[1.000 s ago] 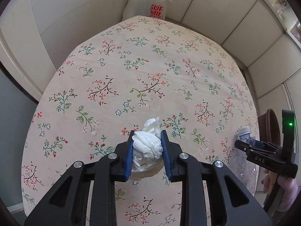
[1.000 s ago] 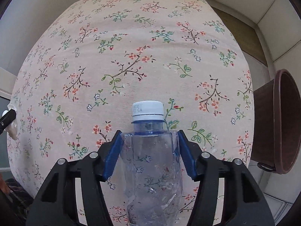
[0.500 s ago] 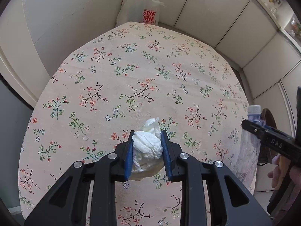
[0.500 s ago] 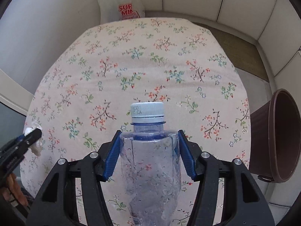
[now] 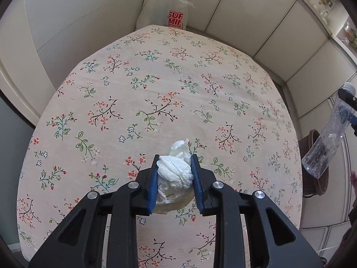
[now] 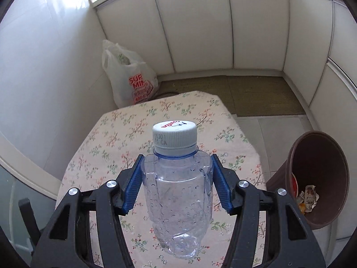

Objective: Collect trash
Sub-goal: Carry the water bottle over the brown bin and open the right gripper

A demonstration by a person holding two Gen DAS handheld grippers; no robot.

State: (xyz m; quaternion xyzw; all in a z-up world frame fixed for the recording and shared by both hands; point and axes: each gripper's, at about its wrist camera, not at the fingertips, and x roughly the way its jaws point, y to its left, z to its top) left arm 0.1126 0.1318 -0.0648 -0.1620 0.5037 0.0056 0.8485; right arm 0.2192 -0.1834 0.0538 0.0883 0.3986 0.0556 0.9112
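White panelled walls close in the room on all sides, and a brownish mat (image 6: 232, 93) lies on the floor beyond the far end of the table (image 5: 156, 84). My table wears a cream cloth printed with small red, blue and green flower sprigs. From the left wrist camera, a white plastic bag (image 5: 165, 6) sits at 12 o'clock past the table's far edge; its red print reads "SUP" over "MI", the rest cut off by folds. From the right wrist camera the same bag (image 6: 129, 78) shows at 10 o'clock, leaning in the wall corner, with smaller red lines below that I cannot read.

My left tool (image 5: 174, 178) is clamped on a crumpled white tissue (image 5: 175, 174), its blue pads pressing both sides, held above the cloth near the table's near edge. At 3 o'clock in that view I see the clear plastic bottle (image 5: 328, 143) tilted beyond the table's right edge, over a brown bin (image 5: 312, 147).

My right tool (image 6: 176, 183) grips that bottle (image 6: 178, 201) by the shoulders, blue pads on either side, white cap (image 6: 174, 137) pointing away from the camera. The cap top carries red lettering and a black handwritten mark I cannot make out; stamped characters on its ribbed side look like "0301" and "CA". Droplets cling inside the bottle. At 4 o'clock stands the brown bin (image 6: 321, 151) on the tiled floor beside the table, with crumpled printed wrappers (image 6: 309, 197) inside it.
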